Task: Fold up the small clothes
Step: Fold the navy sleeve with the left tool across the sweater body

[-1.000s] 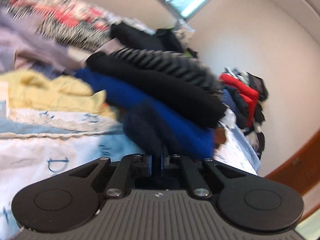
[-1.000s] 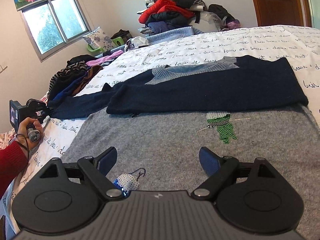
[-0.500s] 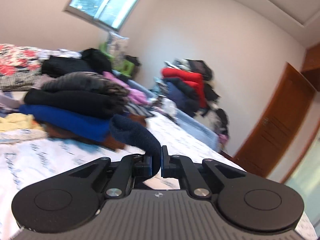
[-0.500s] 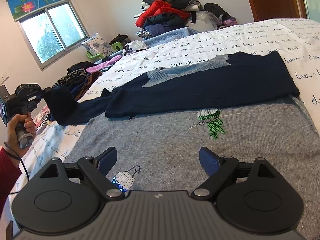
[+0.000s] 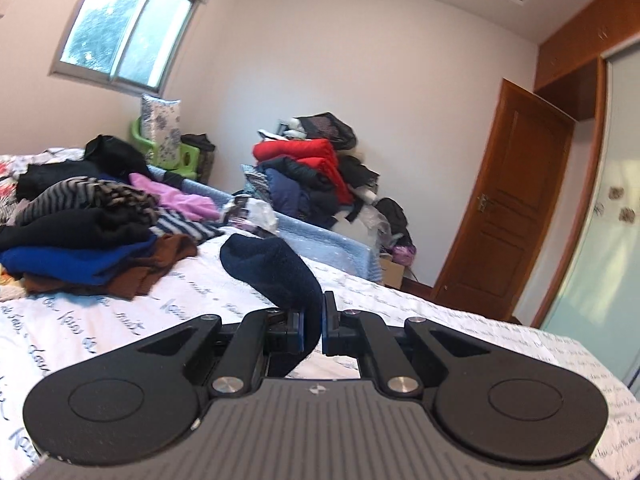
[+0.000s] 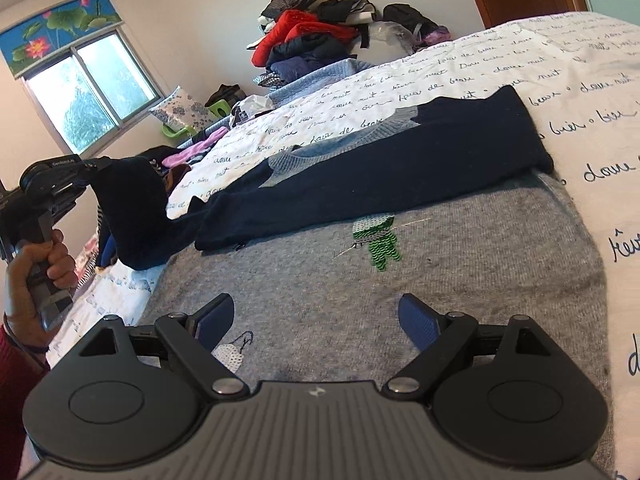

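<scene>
Nearest us, our right tool (image 6: 316,322) hovers with its blue pads spread wide, empty, over the grey knitted sweater with sequin motifs (image 6: 400,292) spread flat on the white script-printed bed (image 6: 580,92). Just beyond, its dark navy right sleeve (image 6: 400,160) lies folded across the chest. Toward the bed's left edge, our left tool (image 6: 86,174) is clenched on the other navy sleeve cuff (image 5: 276,276), lifted clear. We judge it best to carry this sleeve level across the chest, keeping it taut, and lay it parallel to the first.

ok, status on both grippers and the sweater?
Left hand-held gripper shut on navy sleeve, lifted. Right hand-held gripper open over grey sweater. Nothing in the way.
</scene>
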`<act>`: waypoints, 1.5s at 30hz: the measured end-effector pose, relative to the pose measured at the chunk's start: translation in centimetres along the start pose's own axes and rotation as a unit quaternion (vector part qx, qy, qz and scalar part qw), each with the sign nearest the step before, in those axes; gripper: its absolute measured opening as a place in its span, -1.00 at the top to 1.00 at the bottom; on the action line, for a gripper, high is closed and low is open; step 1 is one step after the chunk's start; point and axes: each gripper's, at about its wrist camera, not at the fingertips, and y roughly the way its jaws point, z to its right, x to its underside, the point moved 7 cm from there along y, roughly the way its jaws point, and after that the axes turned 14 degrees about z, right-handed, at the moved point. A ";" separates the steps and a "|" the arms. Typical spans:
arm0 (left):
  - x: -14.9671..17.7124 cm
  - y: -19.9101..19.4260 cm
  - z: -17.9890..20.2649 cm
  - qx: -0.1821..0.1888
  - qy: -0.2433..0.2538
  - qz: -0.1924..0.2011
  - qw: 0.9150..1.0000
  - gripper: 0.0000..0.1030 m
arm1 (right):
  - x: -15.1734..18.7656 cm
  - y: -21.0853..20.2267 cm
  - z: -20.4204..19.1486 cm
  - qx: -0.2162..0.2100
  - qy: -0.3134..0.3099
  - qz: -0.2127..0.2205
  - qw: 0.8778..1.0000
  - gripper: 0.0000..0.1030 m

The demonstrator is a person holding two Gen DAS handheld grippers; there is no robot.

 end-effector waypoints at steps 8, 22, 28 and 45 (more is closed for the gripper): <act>1.3 -0.1 4.5 0.027 0.019 0.001 0.999 0.86 | -1.4 -1.4 2.1 0.014 0.026 0.025 0.999 -0.75; 4.7 0.6 12.7 0.060 0.041 -0.028 0.997 0.86 | -1.9 -4.0 5.5 0.041 0.055 0.047 0.997 -0.75; 7.1 0.4 15.5 0.081 0.062 -0.045 0.994 0.86 | -2.2 -4.9 6.3 0.055 0.044 0.054 0.996 -0.75; 12.3 0.4 19.8 0.101 0.124 -0.078 0.984 0.85 | -1.5 -5.8 7.5 0.057 0.051 0.051 0.996 -0.75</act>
